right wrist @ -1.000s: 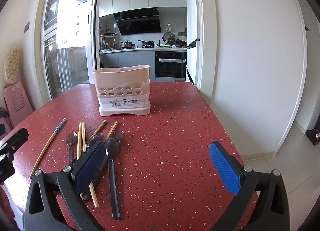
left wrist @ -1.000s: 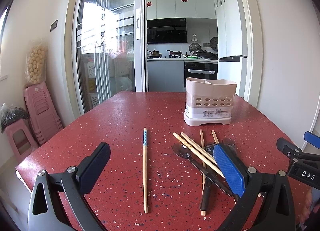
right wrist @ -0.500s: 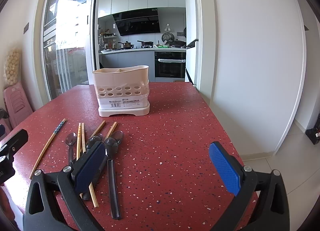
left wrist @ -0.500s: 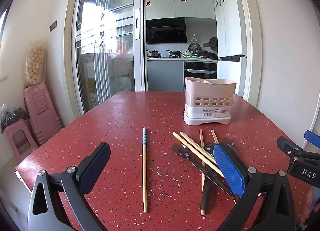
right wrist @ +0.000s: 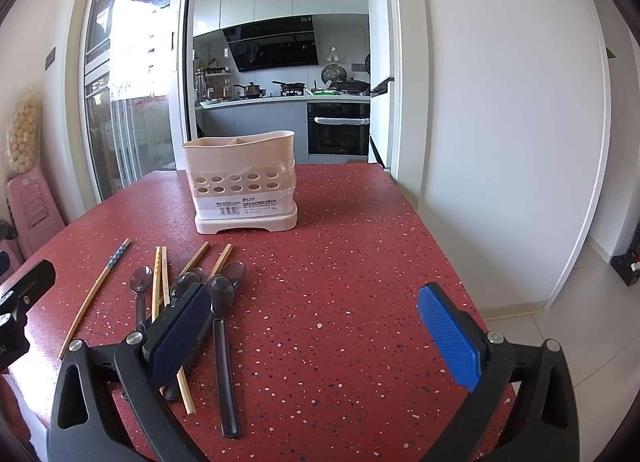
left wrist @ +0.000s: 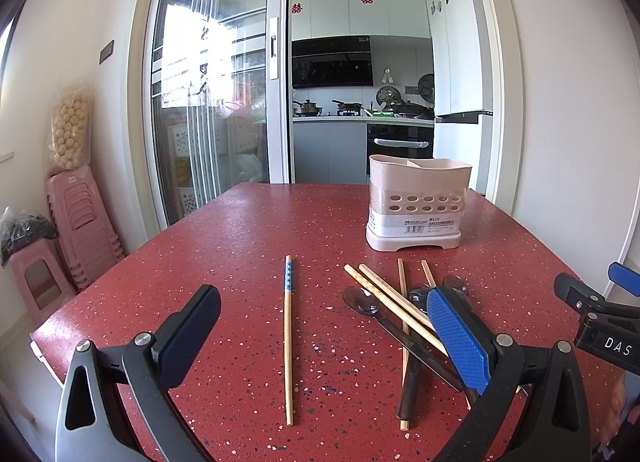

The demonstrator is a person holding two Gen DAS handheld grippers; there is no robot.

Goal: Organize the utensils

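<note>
On the table [left wrist: 248, 230]: we see every utensil lying flat and nothing in the holder [left wrist: 418, 204], so by our reckoning the sorting has not started.
Left gripper [left wrist: 320, 338]: jaws wide apart, holding nothing, hovering low over the near edge with the lone chopstick [left wrist: 288, 338] between its fingers.
Right gripper [right wrist: 316, 326]: jaws also wide apart and empty; its left finger [right wrist: 180, 330] sits over the pile, its right finger over bare table.
Pile [left wrist: 404, 318]: bamboo chopsticks cross over dark spoons [right wrist: 222, 338], touching and overlapping, between us and the holder.
Holder: upright at the far side, well apart from both grippers; a divider shows inside, but we cannot tell which side is meant for what.
Risk, tangled pick: closing on the pile could catch two pieces at once, or drag a spoon along under a chopstick.
Risk, thin stock: the lone chopstick lies flat on a hard top; we judge that fingers may skate over it or flick it toward the edge.
Risk, rolling: a nudged chopstick could roll off the near edge, which is close.
Risk, holder: it looks light; a utensil pushed in at a slant could tip or shove it.
Risk, crowding: both grippers work near the pile, so we could knock them together.
</note>
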